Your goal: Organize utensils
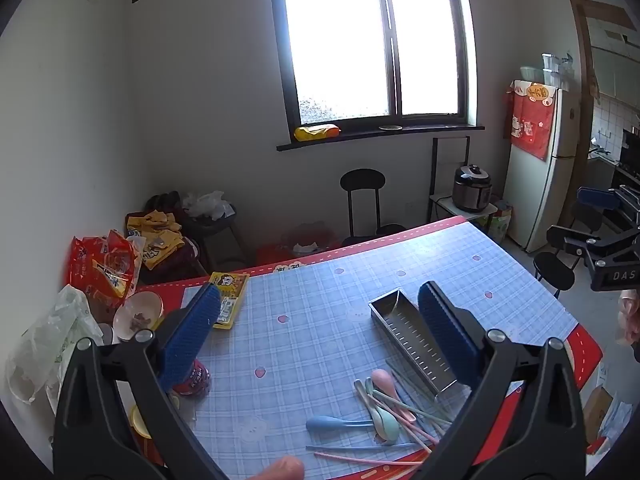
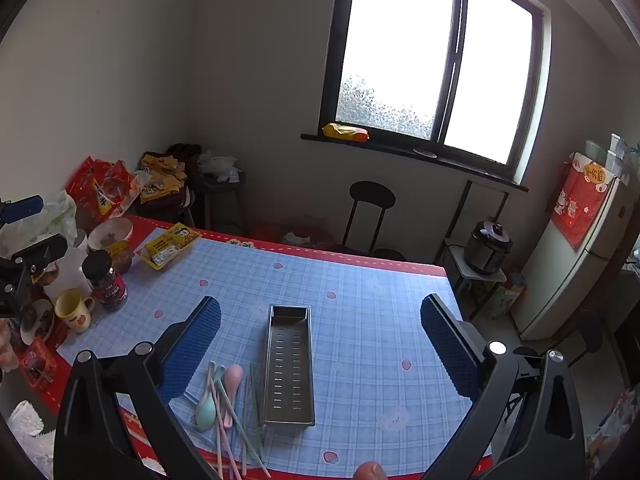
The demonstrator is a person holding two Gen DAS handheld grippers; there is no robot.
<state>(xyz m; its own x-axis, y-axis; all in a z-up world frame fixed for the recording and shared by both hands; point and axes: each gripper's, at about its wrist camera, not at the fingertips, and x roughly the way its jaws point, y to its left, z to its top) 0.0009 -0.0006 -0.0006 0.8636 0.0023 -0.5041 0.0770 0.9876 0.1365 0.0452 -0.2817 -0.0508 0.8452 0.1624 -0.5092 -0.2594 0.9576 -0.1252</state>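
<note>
A perforated steel tray point(image 1: 412, 344) point(image 2: 290, 366) lies empty on the blue checked tablecloth. Beside it is a loose pile of pastel utensils: a pink spoon point(image 1: 385, 383) point(image 2: 233, 376), a green spoon point(image 1: 386, 422) point(image 2: 206, 412), a blue spoon point(image 1: 334, 424) and several chopsticks point(image 1: 412, 416) point(image 2: 240, 436). My left gripper point(image 1: 318, 304) is open and empty, held above the table with the pile below it. My right gripper point(image 2: 320, 316) is open and empty, above the tray. The right gripper also shows at the left wrist view's right edge point(image 1: 600, 256).
The table's left end is crowded: a dark-lidded jar point(image 2: 106, 276), a yellow mug point(image 2: 74, 310), a bowl point(image 2: 110, 234), a yellow packet point(image 2: 170, 246), snack bags point(image 2: 100, 188). Black stools point(image 2: 372, 208), a rice cooker point(image 2: 490, 246) and a fridge point(image 2: 580, 248) stand beyond the table.
</note>
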